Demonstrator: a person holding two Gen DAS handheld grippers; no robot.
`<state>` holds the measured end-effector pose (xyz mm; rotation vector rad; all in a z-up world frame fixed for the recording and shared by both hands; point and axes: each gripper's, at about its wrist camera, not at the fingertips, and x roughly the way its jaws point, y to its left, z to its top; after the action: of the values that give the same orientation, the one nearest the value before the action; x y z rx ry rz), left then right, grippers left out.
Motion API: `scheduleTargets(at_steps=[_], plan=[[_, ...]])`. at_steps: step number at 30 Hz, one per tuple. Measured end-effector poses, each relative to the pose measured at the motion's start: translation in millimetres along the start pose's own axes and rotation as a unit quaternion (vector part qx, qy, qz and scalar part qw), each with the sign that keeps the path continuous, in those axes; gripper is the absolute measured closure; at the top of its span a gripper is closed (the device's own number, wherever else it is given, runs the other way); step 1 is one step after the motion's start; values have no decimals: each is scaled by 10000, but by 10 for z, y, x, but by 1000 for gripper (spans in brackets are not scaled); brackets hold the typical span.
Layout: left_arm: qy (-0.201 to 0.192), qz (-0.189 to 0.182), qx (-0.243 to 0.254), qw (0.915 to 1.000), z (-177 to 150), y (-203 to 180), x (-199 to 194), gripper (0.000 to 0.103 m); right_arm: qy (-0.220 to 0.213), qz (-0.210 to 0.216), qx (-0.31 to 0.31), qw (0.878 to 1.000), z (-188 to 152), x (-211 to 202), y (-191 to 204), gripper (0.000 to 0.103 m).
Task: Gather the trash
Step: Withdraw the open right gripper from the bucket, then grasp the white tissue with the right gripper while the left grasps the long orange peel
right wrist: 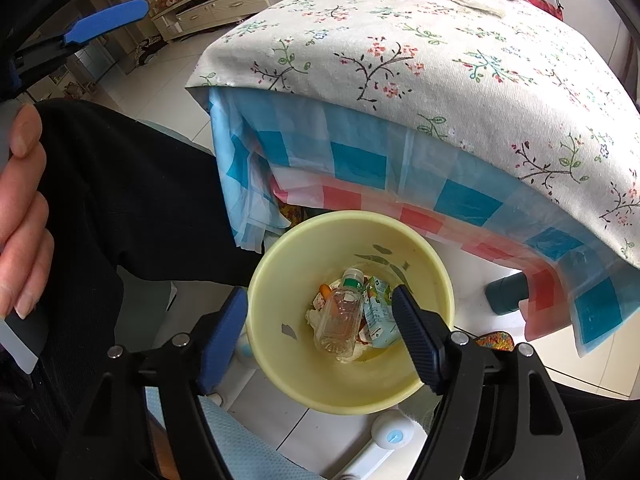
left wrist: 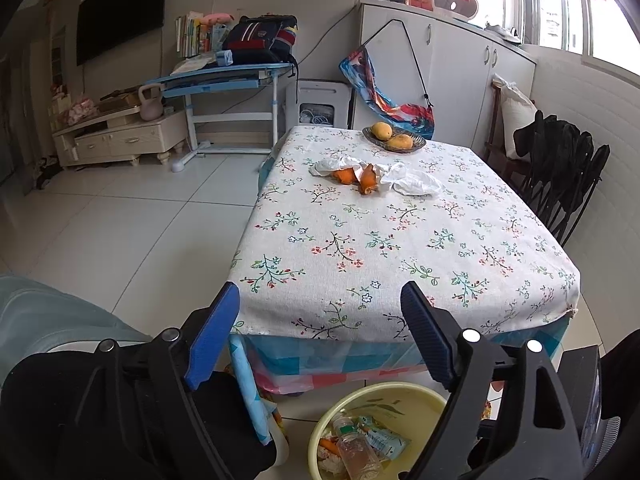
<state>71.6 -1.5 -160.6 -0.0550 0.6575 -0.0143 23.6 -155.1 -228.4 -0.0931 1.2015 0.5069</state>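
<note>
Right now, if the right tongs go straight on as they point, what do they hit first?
Probably the plastic bottle lying on top of the trash inside the yellow bin. The right tongs, open and empty, aim into its mouth; depth is unclear.

The bin (right wrist: 348, 384) stands on the floor before the surface (left wrist: 400, 248), holding a bottle (right wrist: 338, 320) and a carton (right wrist: 380, 316). Peels (left wrist: 356, 176) and tissues (left wrist: 416, 180) lie at the surface's far end, before the fruit bowl (left wrist: 394, 140).

Pale glossy floor tiles (left wrist: 132, 216) spread out from the counter (left wrist: 400, 240) under its floral cloth. Beyond its far left corner stands a blue desk (left wrist: 224, 76), with a cream low cabinet (left wrist: 120, 140) further left below a dark wall screen (left wrist: 120, 8). Behind the counter are white cupboards (left wrist: 452, 60); bright windows (left wrist: 560, 4) lie to its right.
</note>
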Motion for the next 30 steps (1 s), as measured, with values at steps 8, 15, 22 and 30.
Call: scheduleTargets(at_steps=[8, 15, 22, 30], plan=[[10, 163, -66, 9998, 28, 39, 12, 22, -411, -19, 19, 9992, 30, -165, 28, 30], [43, 90, -290, 9995, 102, 133, 27, 21, -1509, -363, 110, 9878, 129, -639, 11, 26], [112, 92, -188, 9997, 297, 165, 144, 21, -2039, -453, 473, 9768, 371, -933, -218, 26], [371, 51, -62, 9993, 619, 208, 485, 20, -2114, -637, 600, 9735, 826, -983, -533, 26]])
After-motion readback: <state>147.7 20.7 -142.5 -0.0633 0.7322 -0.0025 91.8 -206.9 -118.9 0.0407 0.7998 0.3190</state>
